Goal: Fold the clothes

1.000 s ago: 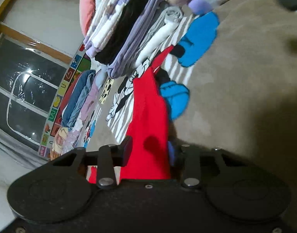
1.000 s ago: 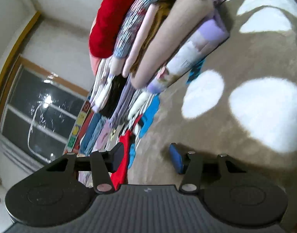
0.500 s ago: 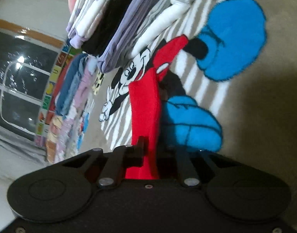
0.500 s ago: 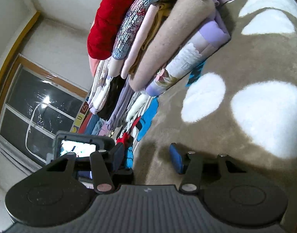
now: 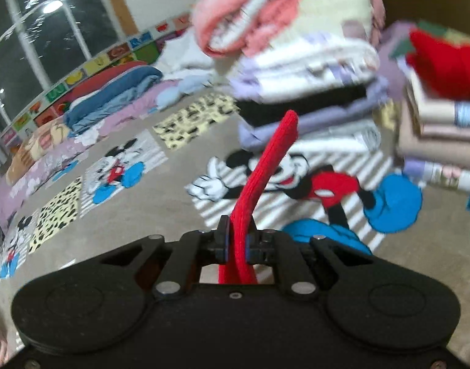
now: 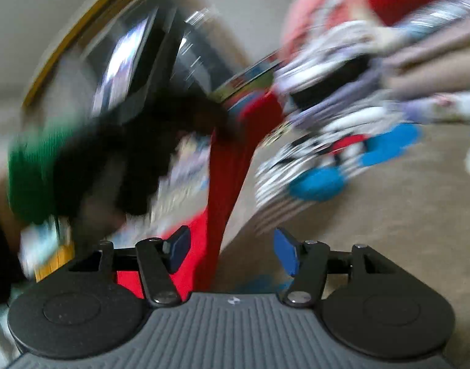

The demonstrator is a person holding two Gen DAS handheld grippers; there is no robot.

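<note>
A beige carpet printed with cartoon mice (image 5: 149, 215) fills the floor, loose bedding heaped along the window wall at left, stacks of folded clothes (image 5: 302, 70) rising at right. The left gripper (image 5: 236, 241) is clamped on a soft red knitted garment (image 5: 265, 166), which rises limp from the pinch. The right gripper (image 6: 230, 250) stands apart-fingered, the red cloth (image 6: 225, 166) hanging between its pads, though blur hides any contact. It looks light and floppy; an edge or corner seems the best hold
</note>
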